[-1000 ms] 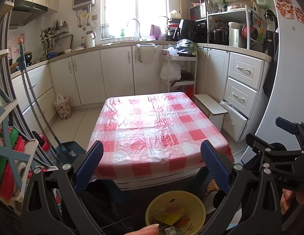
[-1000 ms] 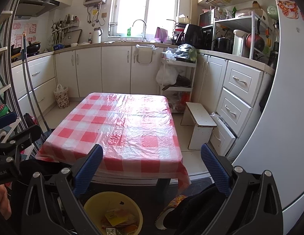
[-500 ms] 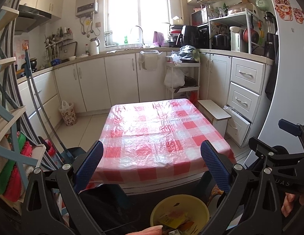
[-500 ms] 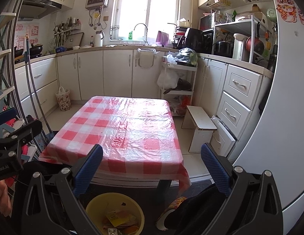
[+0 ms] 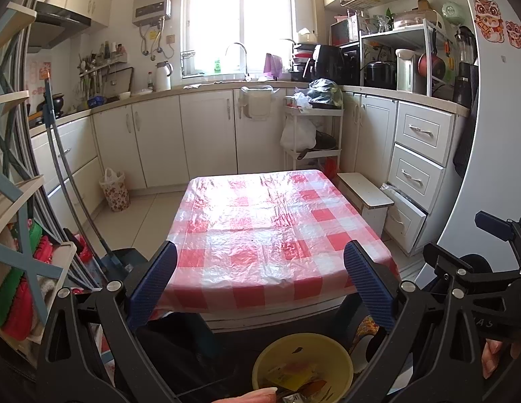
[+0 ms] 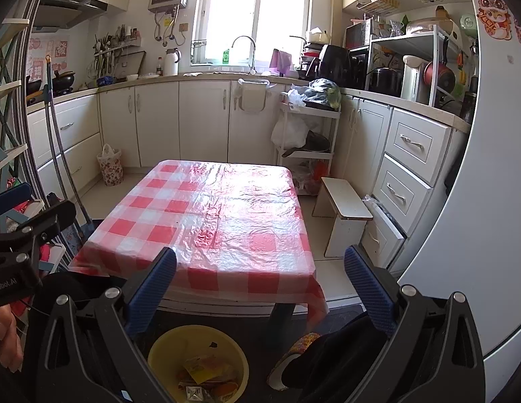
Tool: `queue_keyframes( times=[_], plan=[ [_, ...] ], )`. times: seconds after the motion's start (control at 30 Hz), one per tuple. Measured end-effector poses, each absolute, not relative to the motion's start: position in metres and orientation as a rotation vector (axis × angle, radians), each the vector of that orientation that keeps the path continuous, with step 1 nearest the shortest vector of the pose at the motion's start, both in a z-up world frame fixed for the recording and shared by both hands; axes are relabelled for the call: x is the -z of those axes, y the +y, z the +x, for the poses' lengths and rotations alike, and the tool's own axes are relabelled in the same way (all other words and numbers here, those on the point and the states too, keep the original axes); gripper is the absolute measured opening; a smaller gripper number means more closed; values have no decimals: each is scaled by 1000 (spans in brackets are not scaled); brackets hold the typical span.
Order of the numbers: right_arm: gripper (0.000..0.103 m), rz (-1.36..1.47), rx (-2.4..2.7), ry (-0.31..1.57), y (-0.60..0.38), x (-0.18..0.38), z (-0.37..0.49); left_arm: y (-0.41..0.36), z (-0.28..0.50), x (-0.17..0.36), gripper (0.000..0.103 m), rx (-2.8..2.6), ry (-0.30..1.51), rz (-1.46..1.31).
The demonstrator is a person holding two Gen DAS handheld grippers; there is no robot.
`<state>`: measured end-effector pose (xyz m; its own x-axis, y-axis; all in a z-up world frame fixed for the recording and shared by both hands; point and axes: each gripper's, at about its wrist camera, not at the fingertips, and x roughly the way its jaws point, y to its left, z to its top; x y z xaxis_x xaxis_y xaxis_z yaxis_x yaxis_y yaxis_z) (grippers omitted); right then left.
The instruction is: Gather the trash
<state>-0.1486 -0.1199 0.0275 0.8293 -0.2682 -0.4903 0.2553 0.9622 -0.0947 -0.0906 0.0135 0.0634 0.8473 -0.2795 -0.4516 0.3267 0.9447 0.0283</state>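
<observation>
Trash (image 6: pixel 201 371) — yellow and orange wrappers — lies in a yellow bin (image 6: pixel 159 346) on the floor, just before the checked bench (image 6: pixel 213 221). Left gripper (image 5: pixel 260 282) and right gripper (image 6: pixel 260 282) hover above it — jaws spread wide, holding nothing.

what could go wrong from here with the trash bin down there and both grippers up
The yellow bin sits low on the floor near the table's front edge, holding wrappers; a foot or a lowering gripper might tip it. The left gripper and right gripper are both open and empty, held close side by side, so they may bump each other.
</observation>
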Motion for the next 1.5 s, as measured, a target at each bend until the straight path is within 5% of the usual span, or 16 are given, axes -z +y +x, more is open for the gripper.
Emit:
queue_keyframes(
  times=[1.5],
  plan=[
    [96,-44,292,493,-108,-33,-158,13,-97,-68,96,327,448,110]
  ],
)
